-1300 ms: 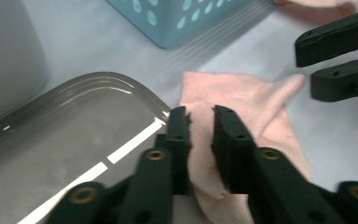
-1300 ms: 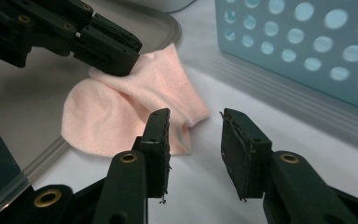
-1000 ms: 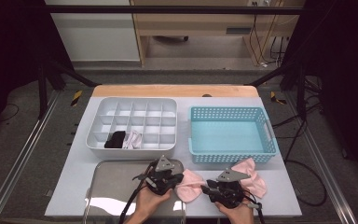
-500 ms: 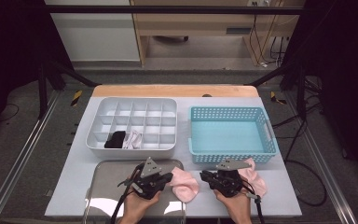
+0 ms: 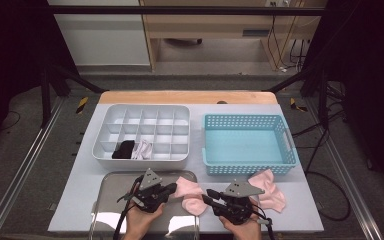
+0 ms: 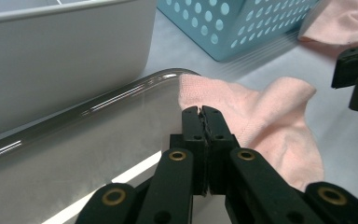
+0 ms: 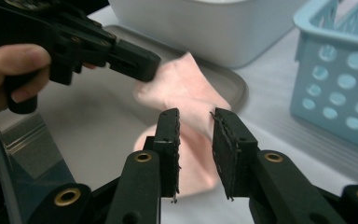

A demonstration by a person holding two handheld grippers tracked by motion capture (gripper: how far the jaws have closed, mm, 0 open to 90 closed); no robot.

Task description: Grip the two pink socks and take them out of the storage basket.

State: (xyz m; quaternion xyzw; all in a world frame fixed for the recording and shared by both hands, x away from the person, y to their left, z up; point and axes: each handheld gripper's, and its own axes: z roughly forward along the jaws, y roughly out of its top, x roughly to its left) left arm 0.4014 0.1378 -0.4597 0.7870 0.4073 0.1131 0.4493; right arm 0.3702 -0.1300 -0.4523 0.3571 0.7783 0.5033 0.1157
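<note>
Jaws on your left gripper (image 5: 172, 188) are pinched tight on the edge of a pink sock (image 6: 261, 121), right where it laps over the rim of the metal tray (image 5: 111, 200). Your right gripper (image 7: 195, 122) has its jaws narrowly apart; they have just been opening, and the sock's fabric lies beyond and below the gap, with neither pad pressing on it. In the high view the sock (image 5: 190, 195) stretches between your two grippers, one end on the tray's corner, the rest on the pale surface (image 5: 80, 190).

Watch what crowds you. A second pink sock (image 5: 270, 187) lies just beside your right gripper (image 5: 211, 196), on its far side, touching the foot of the blue basket (image 5: 250, 145). That basket stands close behind your right hand, and the white divided organizer (image 5: 142, 135) stands close behind the tray, its wall near your left gripper. In the organizer's front row sit a black item (image 5: 123, 149) and a pale item (image 5: 142, 149), side by side in neighbouring compartments.
</note>
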